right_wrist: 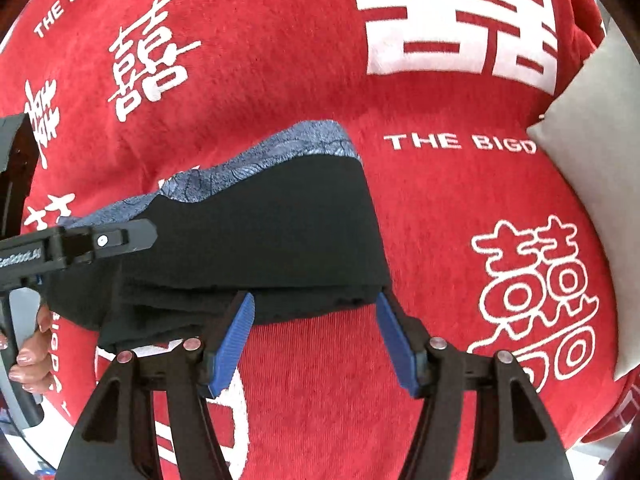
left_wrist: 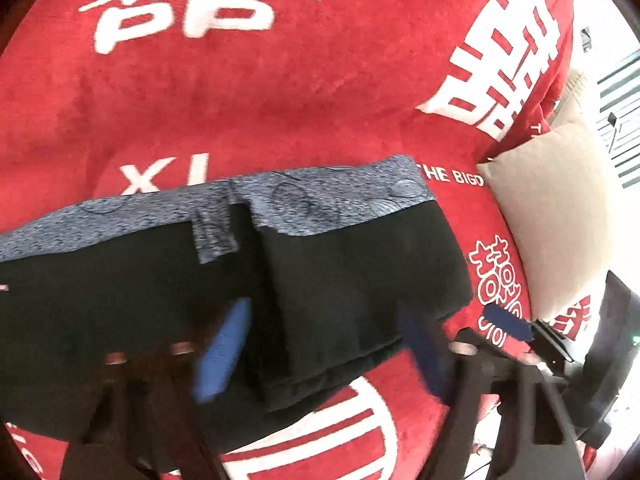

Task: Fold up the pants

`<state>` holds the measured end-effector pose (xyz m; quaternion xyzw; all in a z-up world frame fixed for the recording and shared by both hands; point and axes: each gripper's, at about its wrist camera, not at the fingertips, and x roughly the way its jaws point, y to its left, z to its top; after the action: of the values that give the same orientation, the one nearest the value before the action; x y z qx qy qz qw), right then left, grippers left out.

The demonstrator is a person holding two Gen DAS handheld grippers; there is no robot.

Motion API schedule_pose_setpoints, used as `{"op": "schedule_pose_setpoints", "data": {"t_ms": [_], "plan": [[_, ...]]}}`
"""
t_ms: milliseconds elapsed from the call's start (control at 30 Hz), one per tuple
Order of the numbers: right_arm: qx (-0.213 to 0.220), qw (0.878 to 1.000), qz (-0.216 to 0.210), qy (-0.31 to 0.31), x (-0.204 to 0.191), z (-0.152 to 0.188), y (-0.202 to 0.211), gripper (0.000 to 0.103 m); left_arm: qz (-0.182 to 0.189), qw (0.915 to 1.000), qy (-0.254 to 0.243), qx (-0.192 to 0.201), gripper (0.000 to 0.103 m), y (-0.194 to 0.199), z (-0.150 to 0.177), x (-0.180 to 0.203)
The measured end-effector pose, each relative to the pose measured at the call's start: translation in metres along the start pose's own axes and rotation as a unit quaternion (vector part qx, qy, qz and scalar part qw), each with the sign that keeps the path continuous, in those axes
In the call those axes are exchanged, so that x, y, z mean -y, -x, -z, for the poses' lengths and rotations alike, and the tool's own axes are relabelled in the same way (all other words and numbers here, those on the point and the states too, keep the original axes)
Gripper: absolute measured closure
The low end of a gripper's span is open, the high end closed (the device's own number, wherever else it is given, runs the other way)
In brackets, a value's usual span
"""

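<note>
The black pants with a grey patterned waistband lie folded in several layers on the red cover. My left gripper is open, its blue pads straddling the near folded edge just above the cloth. In the right wrist view the pants lie ahead, and my right gripper is open, its fingertips at the pants' near right corner, holding nothing. The left gripper's black body reaches in from the left over the pants.
A red bed cover with white characters and lettering fills both views. A beige pillow lies at the right, also in the right wrist view. The right gripper's body sits right of the pants.
</note>
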<state>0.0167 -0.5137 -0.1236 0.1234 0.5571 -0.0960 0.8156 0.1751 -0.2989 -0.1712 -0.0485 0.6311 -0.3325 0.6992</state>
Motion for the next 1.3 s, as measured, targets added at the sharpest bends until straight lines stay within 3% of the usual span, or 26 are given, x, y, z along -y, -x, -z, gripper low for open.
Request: {"op": "schedule_pose_setpoints", "data": {"t_ms": [33,67,100,133,167,233,433,633,667,700,733,767,800,1000,1167,1300], "plan": [[-0.001,1.000,-0.002,-0.002,0.001,0.001,0.000,0.036,0.002,1.0000,-0.002,-0.007,0.053,-0.003,-0.001,0.003],[-0.002,1.000,-0.004,-0.004,0.001,0.000,-0.002,0.036,0.007,0.9999,-0.004,-0.015,0.055,-0.007,-0.001,0.005],[-0.003,1.000,-0.008,-0.006,0.002,0.000,-0.003,0.037,0.015,0.9996,-0.008,-0.024,0.069,-0.011,-0.001,0.008],[-0.005,1.000,-0.012,-0.009,0.003,0.000,-0.004,0.039,0.018,0.9991,-0.011,-0.036,0.093,-0.015,0.000,0.011],[-0.007,1.000,-0.015,-0.011,0.003,0.000,-0.005,0.040,0.016,0.9987,-0.013,-0.046,0.098,-0.018,0.001,0.013],[-0.012,1.000,-0.018,-0.015,0.005,-0.001,-0.005,0.046,0.014,0.9987,-0.010,-0.048,0.098,-0.016,0.006,0.013],[-0.015,1.000,-0.022,-0.007,0.004,-0.002,0.003,0.046,-0.006,0.9979,0.014,-0.063,0.098,-0.021,0.036,-0.009],[-0.032,0.999,-0.028,0.002,0.004,0.001,-0.005,0.046,-0.027,0.9993,-0.001,-0.026,0.097,-0.019,0.042,-0.002],[-0.031,0.999,-0.034,0.001,0.005,0.000,-0.004,0.046,-0.036,0.9991,-0.009,-0.018,0.097,-0.012,0.043,0.001],[-0.030,0.999,-0.040,0.000,0.007,-0.002,-0.002,0.046,-0.048,0.9986,-0.015,-0.014,0.083,-0.007,0.043,0.004],[-0.029,0.999,-0.045,-0.003,0.009,-0.005,-0.001,0.046,-0.067,0.9975,-0.019,-0.009,0.048,-0.002,0.042,0.007],[-0.027,0.998,-0.050,-0.008,0.012,-0.008,0.001,0.046,-0.087,0.9961,-0.018,0.003,0.031,0.007,0.041,0.008],[-0.025,0.998,-0.058,-0.017,0.017,-0.015,0.002,0.046,-0.091,0.9956,-0.015,0.017,0.023,0.014,0.041,0.008],[-0.022,0.995,-0.082,-0.050,0.042,-0.064,-0.010,0.046,-0.091,0.9949,-0.016,0.041,0.023,0.033,0.016,0.021],[-0.046,0.995,-0.081,-0.046,0.051,-0.117,-0.044,0.046,-0.084,0.9950,-0.019,0.050,0.023,0.004,-0.012,0.043],[-0.067,0.991,-0.097,-0.069,0.054,-0.152,-0.080,0.046,-0.097,0.9947,-0.001,0.034,0.023,-0.021,-0.013,0.035]]}}
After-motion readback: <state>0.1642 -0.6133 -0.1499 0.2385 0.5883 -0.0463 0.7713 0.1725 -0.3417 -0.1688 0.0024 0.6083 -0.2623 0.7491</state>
